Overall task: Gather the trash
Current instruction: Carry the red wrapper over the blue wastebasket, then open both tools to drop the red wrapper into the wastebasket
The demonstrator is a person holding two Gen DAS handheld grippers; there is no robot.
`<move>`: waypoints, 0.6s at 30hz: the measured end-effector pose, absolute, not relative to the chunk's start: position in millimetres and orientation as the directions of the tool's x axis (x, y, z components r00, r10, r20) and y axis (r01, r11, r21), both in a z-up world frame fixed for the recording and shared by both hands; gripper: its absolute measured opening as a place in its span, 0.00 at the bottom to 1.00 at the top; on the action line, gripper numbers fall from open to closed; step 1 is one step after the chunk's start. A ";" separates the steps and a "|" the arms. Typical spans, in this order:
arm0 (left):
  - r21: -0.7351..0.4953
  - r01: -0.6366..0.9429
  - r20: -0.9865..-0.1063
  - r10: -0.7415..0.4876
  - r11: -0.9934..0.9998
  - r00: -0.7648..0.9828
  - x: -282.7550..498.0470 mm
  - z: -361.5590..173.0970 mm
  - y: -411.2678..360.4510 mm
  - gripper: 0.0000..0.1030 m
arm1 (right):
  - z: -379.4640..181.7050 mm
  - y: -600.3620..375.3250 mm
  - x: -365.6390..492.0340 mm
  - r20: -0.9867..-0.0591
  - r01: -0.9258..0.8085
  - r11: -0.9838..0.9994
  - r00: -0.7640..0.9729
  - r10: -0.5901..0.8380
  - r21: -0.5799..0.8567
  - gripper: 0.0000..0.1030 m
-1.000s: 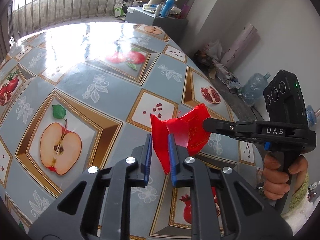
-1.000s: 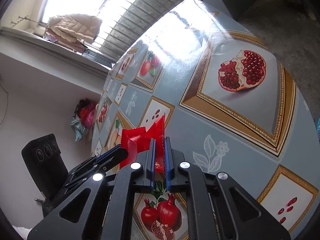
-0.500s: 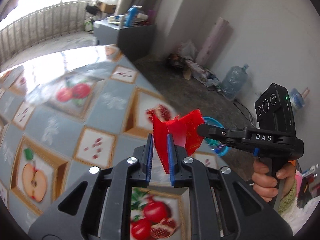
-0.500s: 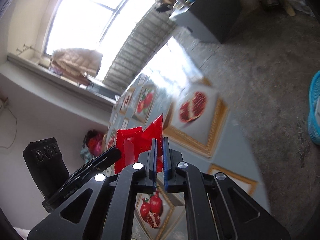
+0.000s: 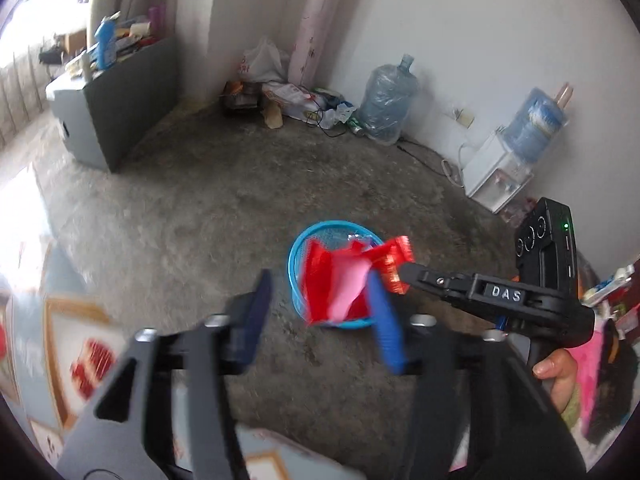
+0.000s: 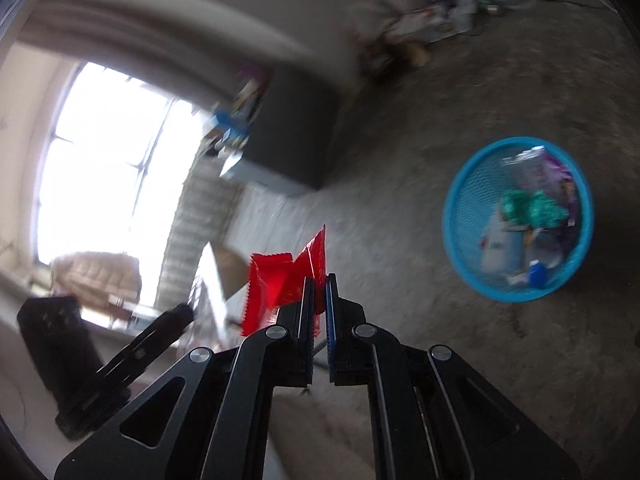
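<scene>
The left hand-held gripper point(image 5: 320, 312) had its jaws opening, spread wide, with the red wrapper point(image 5: 340, 280) between its blue pads and lying against the right-side one. The right hand-held gripper point(image 6: 318, 312) was clamped narrow on the same wrapper, whose crumpled red body stuck out ahead of its tips. A blue mesh basket point(image 6: 464, 184) holding other trash stood on the concrete floor point(image 5: 200, 200), below and just beyond the left gripper's fingers, ahead and to the right of the right one.
</scene>
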State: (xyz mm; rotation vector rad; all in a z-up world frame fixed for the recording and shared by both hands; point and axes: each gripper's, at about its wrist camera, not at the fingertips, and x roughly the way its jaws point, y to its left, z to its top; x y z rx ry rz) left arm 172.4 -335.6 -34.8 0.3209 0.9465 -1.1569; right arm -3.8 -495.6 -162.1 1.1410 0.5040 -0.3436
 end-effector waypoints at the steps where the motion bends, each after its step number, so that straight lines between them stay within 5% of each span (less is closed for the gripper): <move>1: -0.227 0.886 -0.775 -0.625 0.404 0.086 169.7 -37.4 -344.9 0.49 | -173.7 -512.5 -9.8 -0.563 0.538 0.349 0.826 -0.034 0.767 0.05; 8: -0.206 0.873 -0.793 -0.598 0.443 0.117 171.4 -48.9 -331.4 0.66 | -271.7 -586.9 -7.8 -0.692 0.705 0.142 0.710 -0.132 0.695 0.12; 9: -0.199 0.866 -0.794 -0.593 0.459 0.131 174.0 -48.2 -325.0 0.68 | -286.4 -592.1 -6.0 -0.707 0.719 0.123 0.695 -0.130 0.684 0.16; 11: -0.191 0.846 -0.795 -0.584 0.497 0.163 180.3 -44.8 -307.8 0.73 | -316.6 -596.4 3.4 -0.750 0.758 0.086 0.653 -0.106 0.647 0.47; 18: -0.179 0.779 -0.762 -0.585 0.601 0.276 195.1 -22.1 -239.1 0.81 | -350.0 -576.9 -19.6 -0.771 0.772 -0.061 0.622 -0.133 0.633 0.59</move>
